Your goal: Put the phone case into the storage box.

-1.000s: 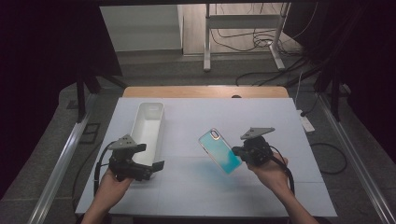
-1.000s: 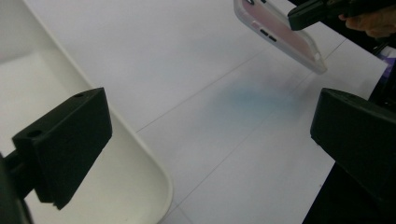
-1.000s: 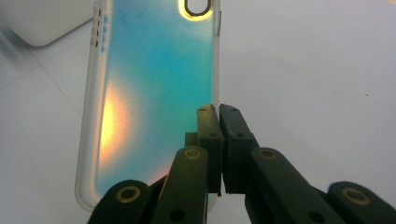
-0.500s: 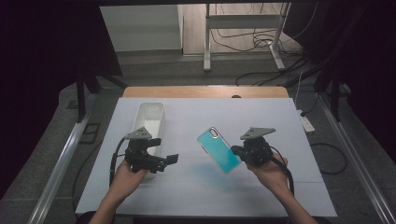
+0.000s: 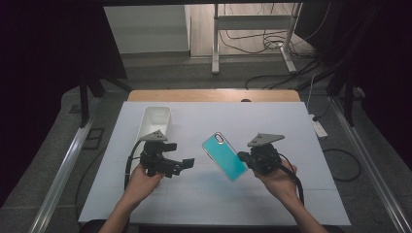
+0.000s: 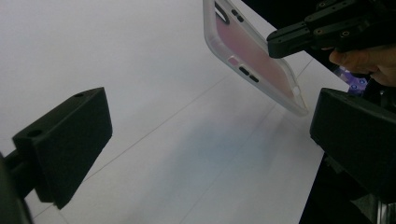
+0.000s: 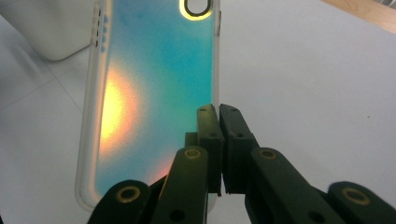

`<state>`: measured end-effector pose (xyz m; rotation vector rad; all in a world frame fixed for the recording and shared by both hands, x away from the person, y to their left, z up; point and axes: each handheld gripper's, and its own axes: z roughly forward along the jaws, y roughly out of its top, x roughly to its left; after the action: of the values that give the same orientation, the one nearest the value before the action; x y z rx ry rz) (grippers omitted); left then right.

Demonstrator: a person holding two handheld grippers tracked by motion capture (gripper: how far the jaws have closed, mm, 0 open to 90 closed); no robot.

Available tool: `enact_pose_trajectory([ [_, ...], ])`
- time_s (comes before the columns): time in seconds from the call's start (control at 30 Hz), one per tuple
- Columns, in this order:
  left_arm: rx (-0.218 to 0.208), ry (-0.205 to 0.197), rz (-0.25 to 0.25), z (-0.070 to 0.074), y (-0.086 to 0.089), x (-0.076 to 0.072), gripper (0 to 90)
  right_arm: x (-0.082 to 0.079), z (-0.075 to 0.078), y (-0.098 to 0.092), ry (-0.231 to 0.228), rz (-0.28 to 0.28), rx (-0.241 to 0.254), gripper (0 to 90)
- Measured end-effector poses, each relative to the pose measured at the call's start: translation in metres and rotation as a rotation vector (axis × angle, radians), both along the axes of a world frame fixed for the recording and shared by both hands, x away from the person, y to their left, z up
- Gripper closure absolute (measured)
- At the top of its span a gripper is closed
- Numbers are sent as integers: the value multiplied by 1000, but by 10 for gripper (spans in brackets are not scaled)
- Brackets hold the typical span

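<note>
A teal phone case (image 5: 224,156) with a pale rim hangs tilted above the white table (image 5: 291,121). My right gripper (image 5: 244,157) is shut on its right edge, and in the right gripper view the two black jaws of that gripper (image 7: 218,116) pinch the rim of the case (image 7: 154,93) tightly. My left gripper (image 5: 187,163) is held left of the case, pointing right at it, jaws wide open and empty. The left gripper view has the case (image 6: 252,56) ahead, between and beyond the open jaws (image 6: 210,135), apart from them, with the right gripper (image 6: 299,39) clamped on it.
A white oblong tray (image 5: 155,121) stands on the table behind the left gripper, and its corner (image 7: 51,28) is at the top left of the right gripper view. A wooden strip (image 5: 209,95) runs along the table's far edge.
The left hand has carried its open gripper rightwards from the table's left side toward the phone case. The right gripper and the case have barely shifted.
</note>
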<state>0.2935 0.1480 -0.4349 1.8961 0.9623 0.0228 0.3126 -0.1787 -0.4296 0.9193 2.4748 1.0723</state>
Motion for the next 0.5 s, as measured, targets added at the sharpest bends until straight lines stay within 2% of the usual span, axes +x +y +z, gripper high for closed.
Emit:
enact_pose_trajectory([
  [0.5,-57,52,-49,-4,-19,13,0,-8,1,13,-13,35,5,879],
])
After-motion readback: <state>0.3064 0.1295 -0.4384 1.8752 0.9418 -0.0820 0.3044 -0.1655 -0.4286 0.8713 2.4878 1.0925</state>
